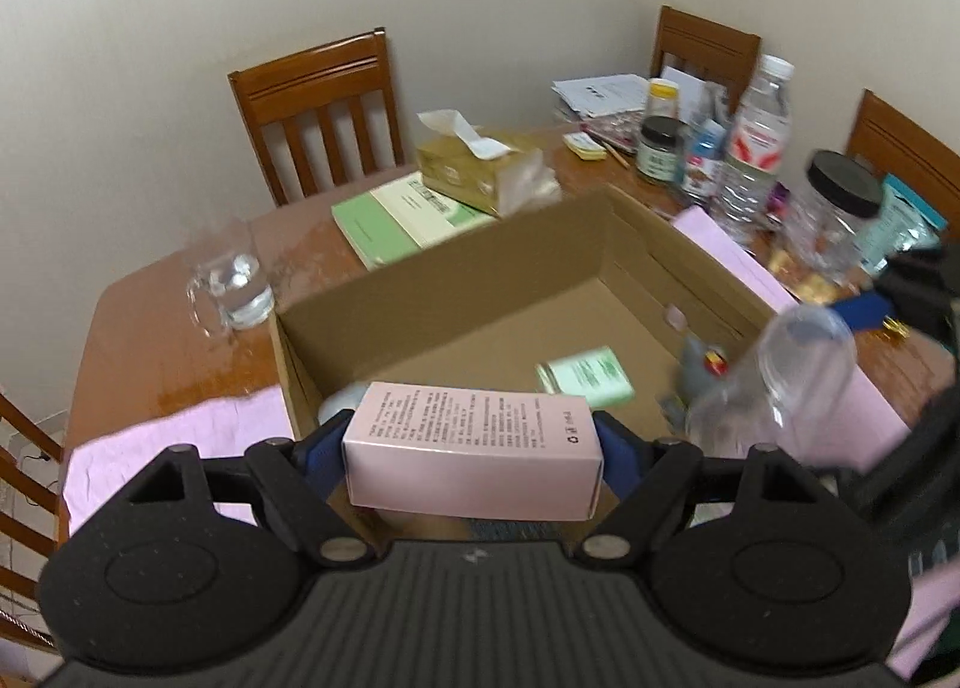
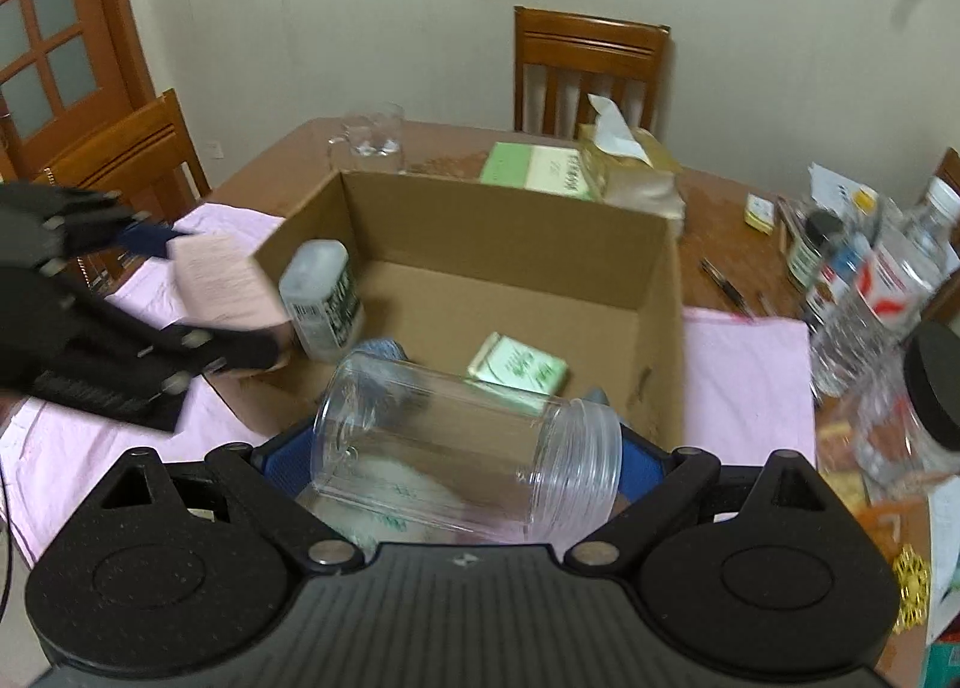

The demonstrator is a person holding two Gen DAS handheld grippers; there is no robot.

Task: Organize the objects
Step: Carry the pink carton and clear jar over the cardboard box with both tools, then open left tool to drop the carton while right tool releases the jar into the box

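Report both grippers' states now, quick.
Left gripper: closed on the pink box, held crosswise over the cardboard box.
Right gripper: closed on the clear lidless jar, held sideways.

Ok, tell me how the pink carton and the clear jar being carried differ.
The pink carton is opaque, rectangular and printed with text; the clear jar is see-through, round, lidless and looks empty. The left gripper clamps the carton, the right gripper the jar. Both lie sideways between the fingers, at the near edge of the cardboard box.
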